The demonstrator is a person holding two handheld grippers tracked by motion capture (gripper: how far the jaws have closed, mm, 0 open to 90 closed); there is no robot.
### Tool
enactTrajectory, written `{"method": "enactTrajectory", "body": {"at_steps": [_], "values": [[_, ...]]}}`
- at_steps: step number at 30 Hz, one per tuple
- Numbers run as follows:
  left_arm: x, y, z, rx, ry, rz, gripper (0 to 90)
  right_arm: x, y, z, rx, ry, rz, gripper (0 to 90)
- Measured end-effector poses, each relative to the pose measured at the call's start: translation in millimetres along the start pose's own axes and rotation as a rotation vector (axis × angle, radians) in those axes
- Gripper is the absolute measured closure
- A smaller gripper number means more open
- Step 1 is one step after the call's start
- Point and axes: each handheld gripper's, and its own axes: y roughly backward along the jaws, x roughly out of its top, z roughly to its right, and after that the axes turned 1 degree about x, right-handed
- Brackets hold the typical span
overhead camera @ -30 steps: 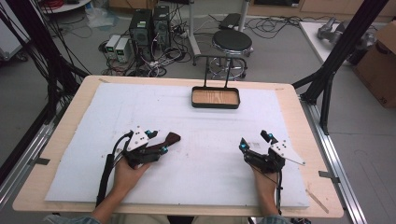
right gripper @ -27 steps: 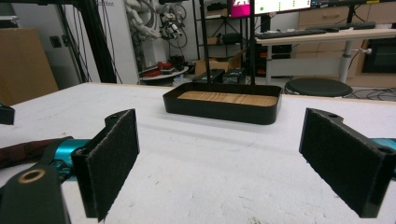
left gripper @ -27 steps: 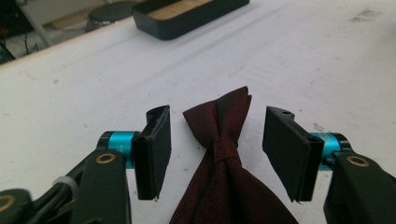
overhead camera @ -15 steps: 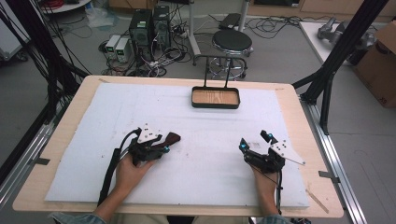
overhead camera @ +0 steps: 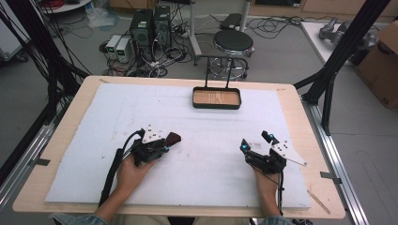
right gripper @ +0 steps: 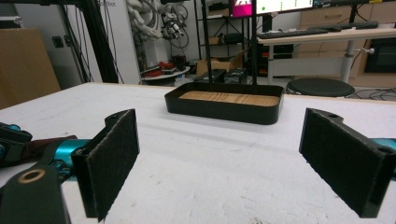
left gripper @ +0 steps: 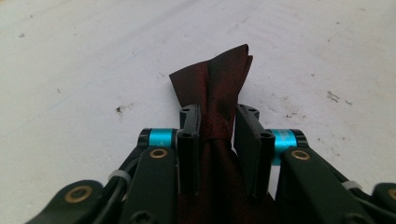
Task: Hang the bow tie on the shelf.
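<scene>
Currently, with the left gripper (left gripper: 217,135) just closed and clamped on the bunched dark red cloth (left gripper: 219,79) lying on the white mat (overhead camera: 94,140), confirm a firm pinch before lifting; right gripper (right gripper: 219,158) rests with jaws apart.

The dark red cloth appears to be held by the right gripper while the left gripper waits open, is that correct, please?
Not quite: the sides are swapped. The left gripper is shut on the dark red cloth, as the left gripper view shows, and the right gripper waits open.

a lab: computers (overhead camera: 150,28), cables (overhead camera: 42,56), black rig frame (overhead camera: 347,47).
</scene>
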Motion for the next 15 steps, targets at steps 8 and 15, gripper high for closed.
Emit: {"method": "enactTrajectory", "body": {"at_steps": [8,15], "values": [[-0.8,7.1,-7.9,-0.083,0.056,0.055,74.7,0.0,-0.1,0.0,0.001,-0.001,0.000,11.3],[3.2,19.8,-9.2,-0.095,0.030,0.167,74.7,0.0,0.0,-0.2,0.002,-0.004,-0.003,11.2]]}}
